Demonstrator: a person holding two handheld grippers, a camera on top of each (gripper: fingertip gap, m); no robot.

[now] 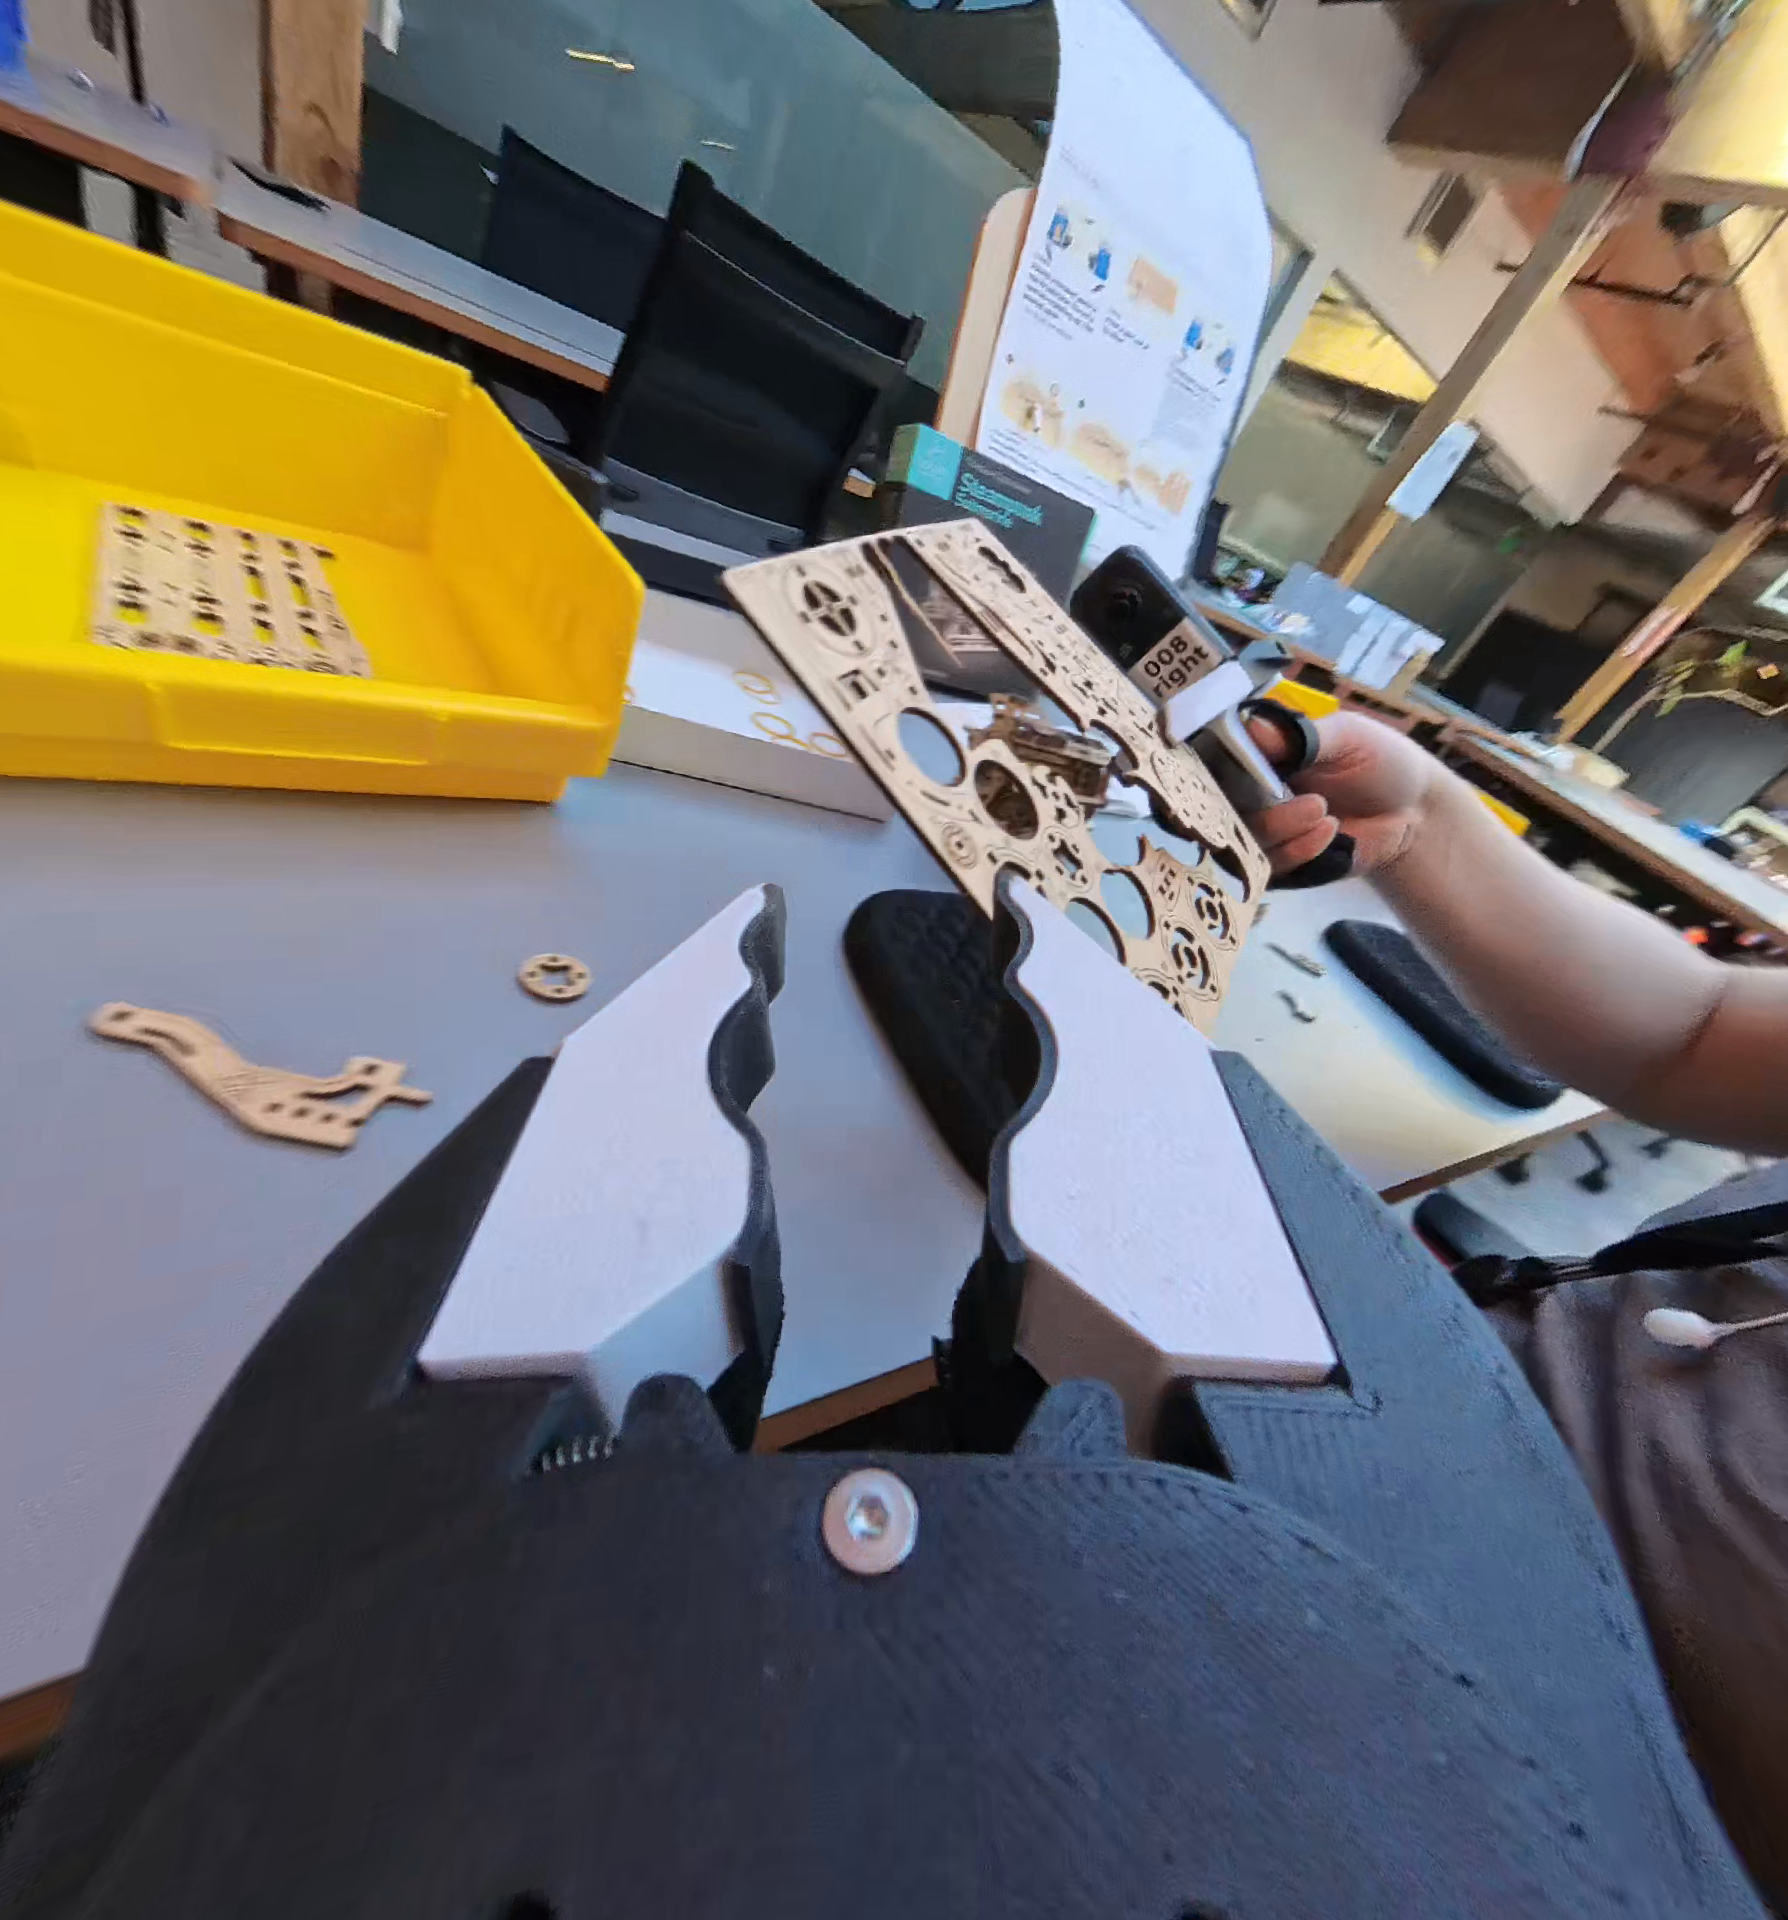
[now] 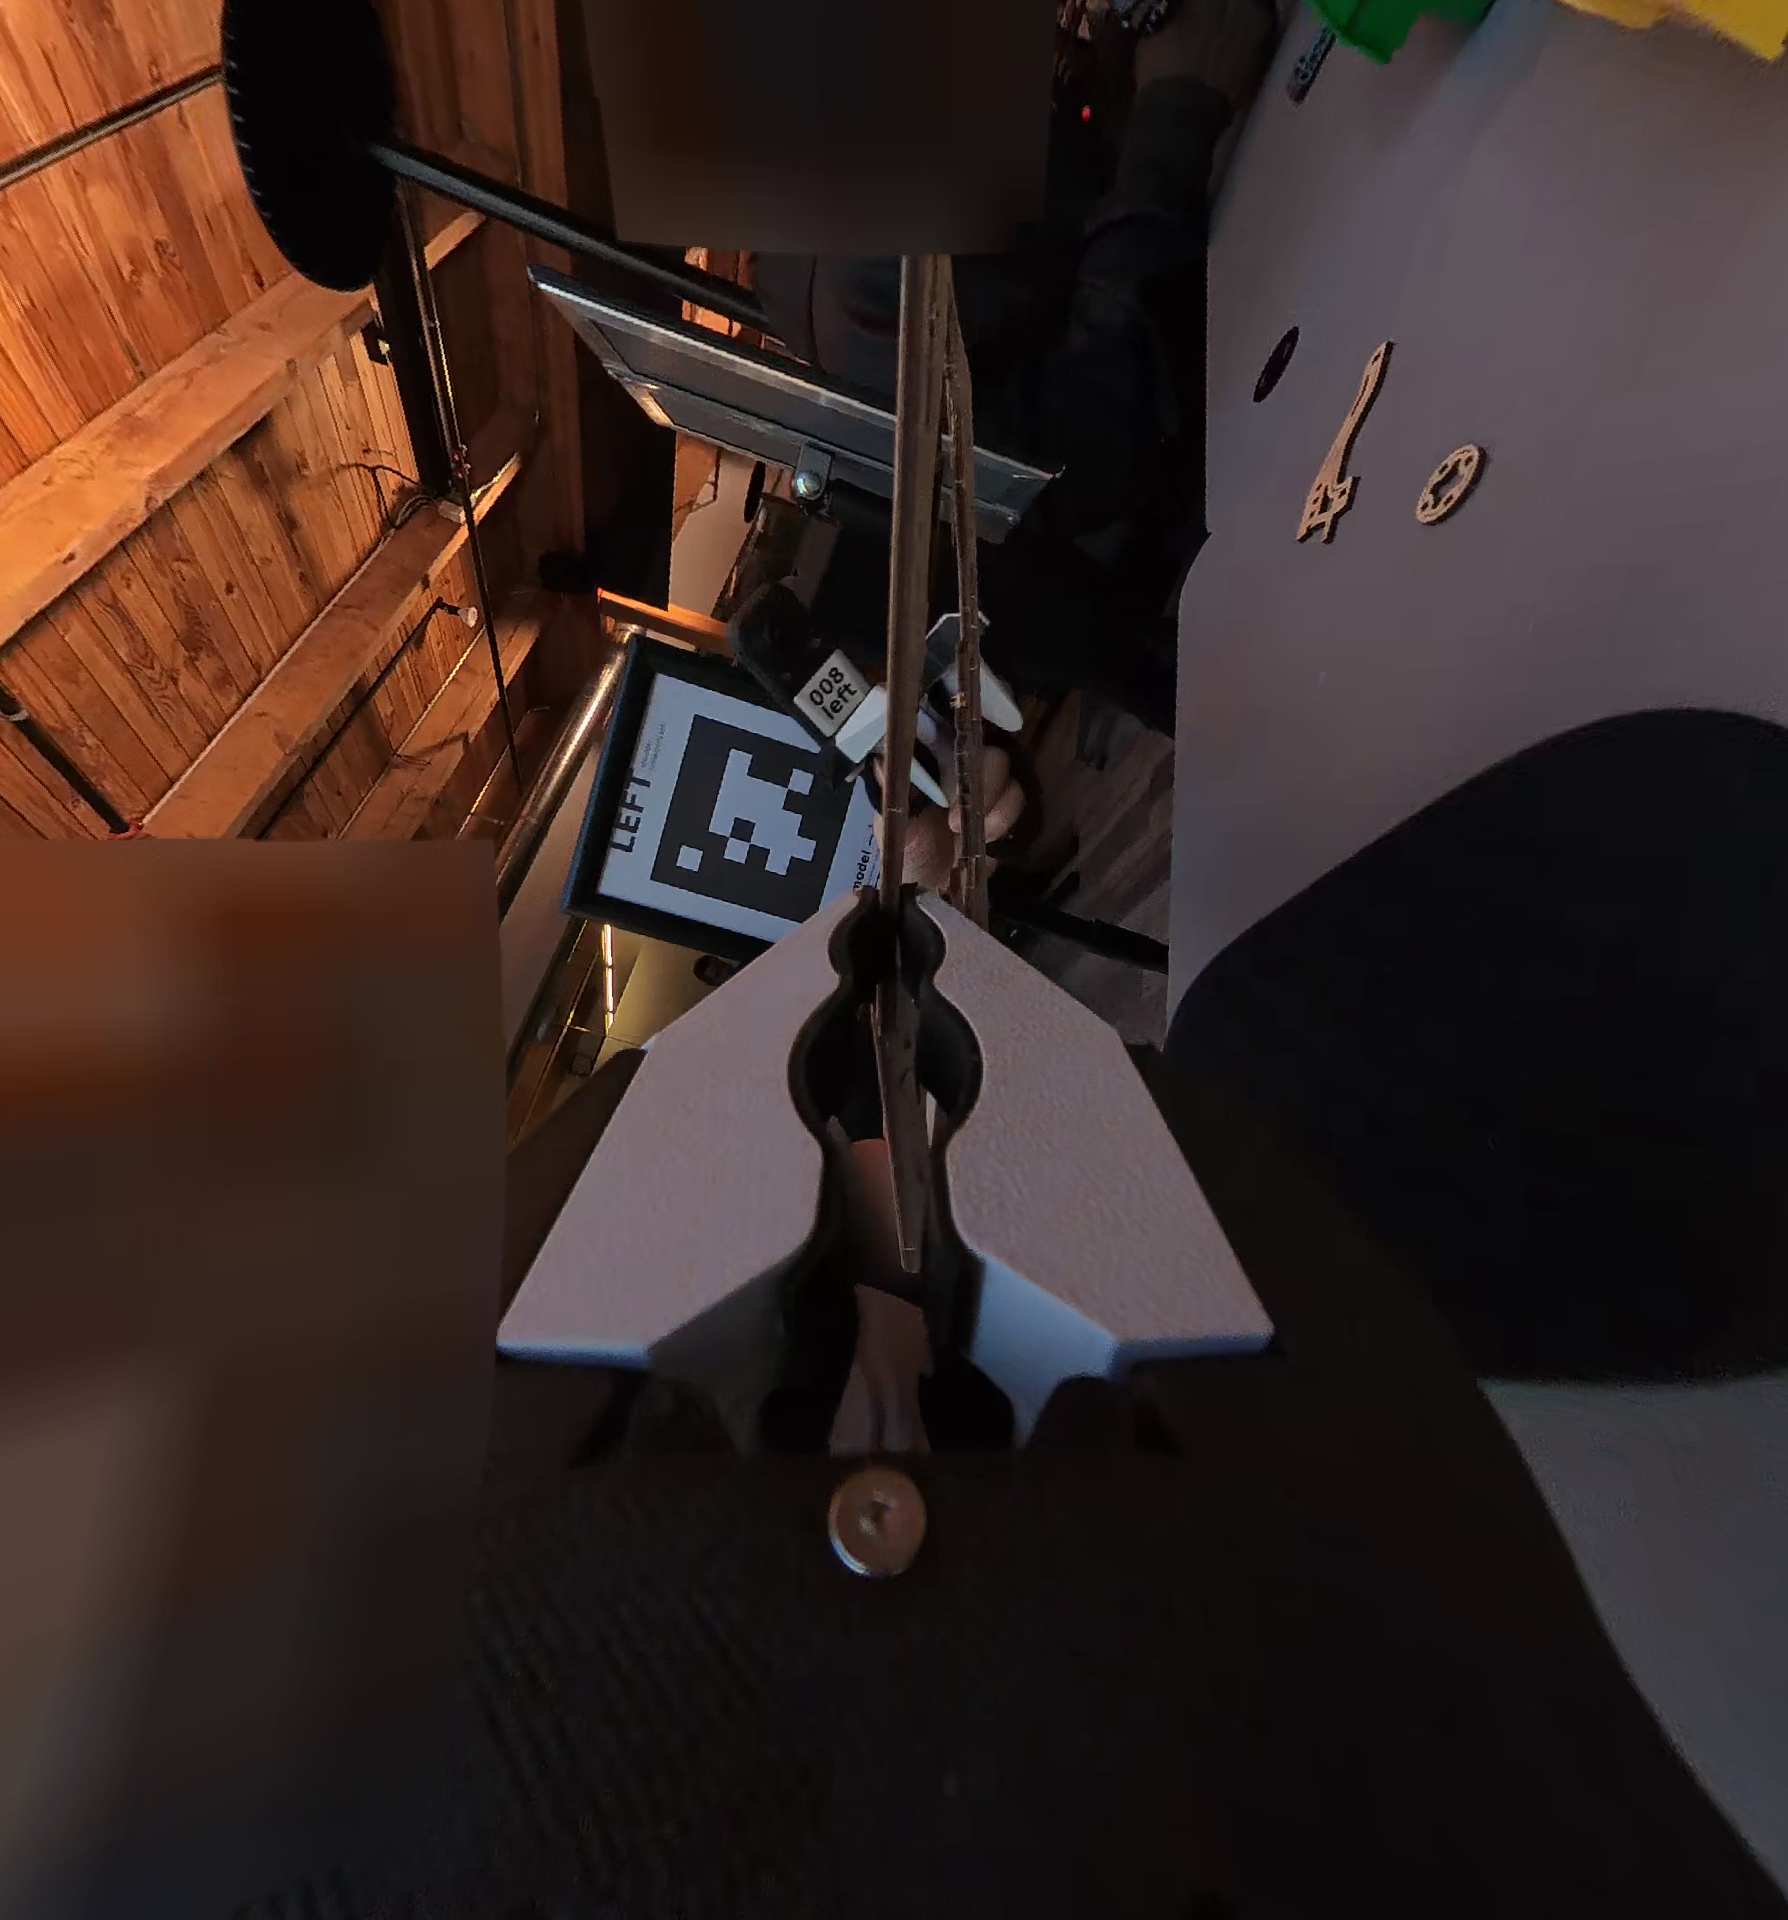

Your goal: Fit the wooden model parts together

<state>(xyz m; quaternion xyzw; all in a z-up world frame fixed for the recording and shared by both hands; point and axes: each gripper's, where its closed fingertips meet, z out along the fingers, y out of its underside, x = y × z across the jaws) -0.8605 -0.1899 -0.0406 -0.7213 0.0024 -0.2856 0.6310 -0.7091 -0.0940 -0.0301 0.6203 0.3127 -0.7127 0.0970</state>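
My right gripper (image 2: pixel 890 914) is shut on a thin laser-cut wooden parts sheet (image 2: pixel 911 623), seen edge-on between its fingers. In the left wrist view the same sheet (image 1: pixel 1025 727) is held tilted above the grey table (image 1: pixel 350 935) by the right gripper (image 1: pixel 1212 707), with several round holes where parts have come out. A small assembled wooden model (image 1: pixel 1051 743) shows through the sheet's cut-outs. My left gripper (image 1: pixel 885 904) is open and empty just below the sheet's lower edge. A curved wooden part (image 1: pixel 256 1075) and a small wooden ring (image 1: pixel 554 977) lie loose on the table to its left.
A yellow bin (image 1: pixel 516 582) with another wooden sheet (image 1: pixel 225 592) stands at the left. Black pads (image 1: pixel 931 997) (image 1: pixel 1430 1008) lie on the table. A white tray (image 1: pixel 724 748) with rings, a dark box (image 1: pixel 994 509) and an instruction board (image 1: pixel 1118 343) stand behind. A person's arm (image 1: pixel 1544 935) reaches in from the right.
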